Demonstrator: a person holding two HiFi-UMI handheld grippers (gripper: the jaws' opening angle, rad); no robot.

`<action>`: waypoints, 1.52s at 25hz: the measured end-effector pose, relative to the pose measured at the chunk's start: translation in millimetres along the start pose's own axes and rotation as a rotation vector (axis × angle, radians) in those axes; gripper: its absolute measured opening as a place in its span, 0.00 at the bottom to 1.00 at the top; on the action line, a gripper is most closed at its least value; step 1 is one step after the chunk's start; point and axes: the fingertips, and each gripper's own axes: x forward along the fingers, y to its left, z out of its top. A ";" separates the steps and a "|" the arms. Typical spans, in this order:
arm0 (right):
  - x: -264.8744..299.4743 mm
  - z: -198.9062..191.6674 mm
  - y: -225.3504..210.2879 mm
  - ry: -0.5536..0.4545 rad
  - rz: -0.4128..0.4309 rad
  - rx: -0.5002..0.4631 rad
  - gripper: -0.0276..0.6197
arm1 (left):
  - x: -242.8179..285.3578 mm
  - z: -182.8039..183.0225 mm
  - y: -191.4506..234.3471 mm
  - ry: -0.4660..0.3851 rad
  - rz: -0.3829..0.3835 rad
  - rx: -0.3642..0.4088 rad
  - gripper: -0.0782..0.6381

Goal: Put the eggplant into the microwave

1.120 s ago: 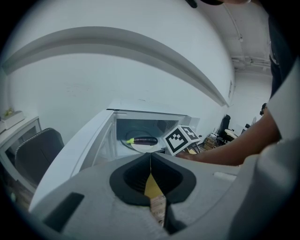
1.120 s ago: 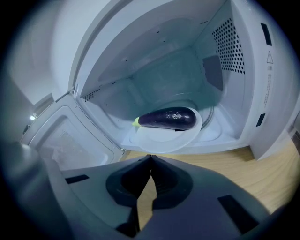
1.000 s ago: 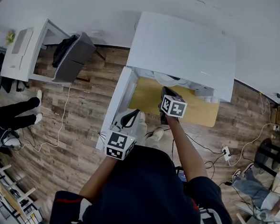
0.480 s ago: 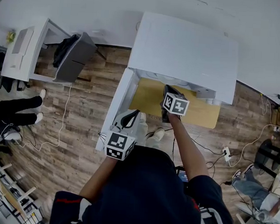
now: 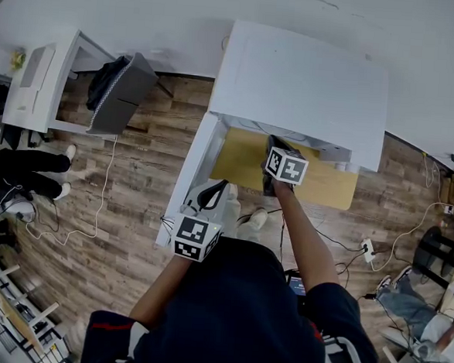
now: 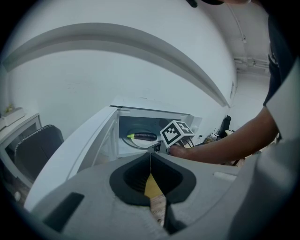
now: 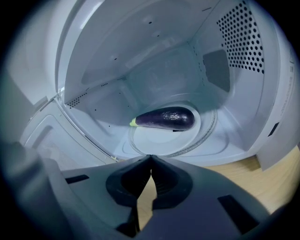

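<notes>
The dark purple eggplant [image 7: 165,118] with a pale green stem lies on the round turntable [image 7: 159,140] inside the white microwave [image 5: 296,81]. It also shows in the left gripper view as the eggplant [image 6: 143,136] deep in the cavity. The microwave door [image 5: 190,174] hangs open to the left. My right gripper [image 7: 150,157] is shut and empty, just in front of the cavity's mouth and short of the eggplant. In the head view the right gripper [image 5: 274,151] sits at the opening. My left gripper [image 6: 150,154] is shut and empty, held back by the door's outer edge [image 5: 217,190].
The microwave stands on a light wooden table [image 5: 327,188]. A black office chair [image 5: 117,91] and a white desk [image 5: 36,86] stand at the left. Cables and a power strip [image 5: 366,247] lie on the wood floor. A person's legs [image 5: 22,174] show at far left.
The right gripper has barely shifted at the microwave's mouth. The left gripper has stayed put. The legs at the far left have moved a little.
</notes>
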 end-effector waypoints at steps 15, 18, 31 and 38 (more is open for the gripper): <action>1.7 5.7 -3.7 -0.001 -0.005 0.001 0.06 | -2.1 0.7 1.3 -0.003 -0.001 -0.003 0.13; -0.1 3.8 -4.3 0.002 -0.004 -0.001 0.06 | -2.2 1.3 1.3 -0.005 -0.001 -0.004 0.13; -31.6 4.9 13.8 -0.016 0.034 -0.106 0.06 | -6.1 11.6 0.2 -0.047 -0.007 0.008 0.13; -62.9 9.0 25.2 -0.049 0.068 -0.157 0.06 | -10.5 23.0 -5.7 -0.082 -0.013 0.032 0.13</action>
